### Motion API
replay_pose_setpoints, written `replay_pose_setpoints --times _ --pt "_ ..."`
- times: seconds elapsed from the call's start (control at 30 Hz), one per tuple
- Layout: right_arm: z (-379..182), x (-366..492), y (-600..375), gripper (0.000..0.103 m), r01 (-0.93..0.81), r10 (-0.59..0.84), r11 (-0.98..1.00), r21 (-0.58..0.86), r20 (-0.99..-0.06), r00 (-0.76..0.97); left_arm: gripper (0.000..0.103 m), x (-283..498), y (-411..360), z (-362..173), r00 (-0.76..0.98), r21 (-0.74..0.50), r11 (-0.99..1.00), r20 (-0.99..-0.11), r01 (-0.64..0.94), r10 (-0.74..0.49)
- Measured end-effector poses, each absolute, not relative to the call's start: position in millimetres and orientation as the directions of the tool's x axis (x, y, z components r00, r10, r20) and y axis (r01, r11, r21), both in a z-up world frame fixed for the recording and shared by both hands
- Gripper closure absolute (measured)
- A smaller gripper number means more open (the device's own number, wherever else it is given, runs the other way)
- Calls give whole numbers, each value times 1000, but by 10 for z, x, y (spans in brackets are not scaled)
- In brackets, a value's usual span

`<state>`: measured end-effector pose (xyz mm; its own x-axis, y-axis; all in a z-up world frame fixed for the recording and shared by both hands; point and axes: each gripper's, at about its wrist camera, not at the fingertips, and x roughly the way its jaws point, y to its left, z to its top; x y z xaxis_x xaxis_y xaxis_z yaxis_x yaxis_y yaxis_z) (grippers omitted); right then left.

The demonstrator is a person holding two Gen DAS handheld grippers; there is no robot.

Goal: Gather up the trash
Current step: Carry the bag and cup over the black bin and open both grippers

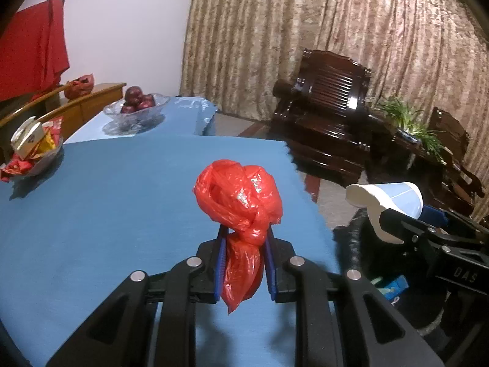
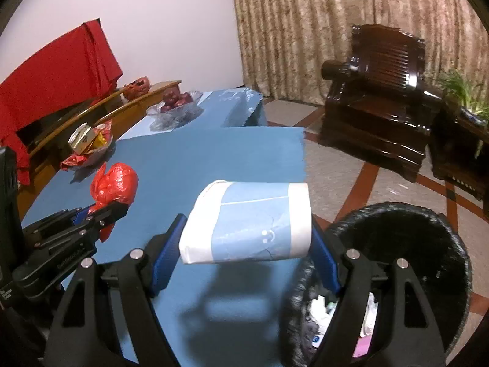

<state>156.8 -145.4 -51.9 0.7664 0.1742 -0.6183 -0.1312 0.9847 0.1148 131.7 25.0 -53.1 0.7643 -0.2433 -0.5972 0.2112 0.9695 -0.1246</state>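
left tool (image 1: 244, 263) pinching knotted red plastic bag (image 1: 240, 202) at the neck below the knot, held above blue-covered surface (image 1: 107, 198). right tool (image 2: 247, 244) clamped sideways on crumpled blue-and-white paper cup (image 2: 247, 223), raised over the surface's near right edge, just beside black-lined round trash bin (image 2: 397, 223) on the floor.

risks:
- thin bag film slippery, grip only on the twisted neck; could slide out on a quick swing.
- cup already crushed; more squeeze flattens it, less drops it short onto the surface.
- release before clearing the bin rim = trash on floor tiles.
- both tools heading to one bin mouth: possible clash.

room: bin mouth wide and open, partly filled. right side of the surface free. glass bowl of red fruit (image 1: 137, 104) and snack dish (image 1: 33, 150) well apart, far left.
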Motion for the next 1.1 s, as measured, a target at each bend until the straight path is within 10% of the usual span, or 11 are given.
replay_pose_setpoints --times 1.1 --pt "-653 612 -3192 29 191 -102 979 78 -622 776 82 1121 -1713 -629 602 -147 822 -612 551 -513"
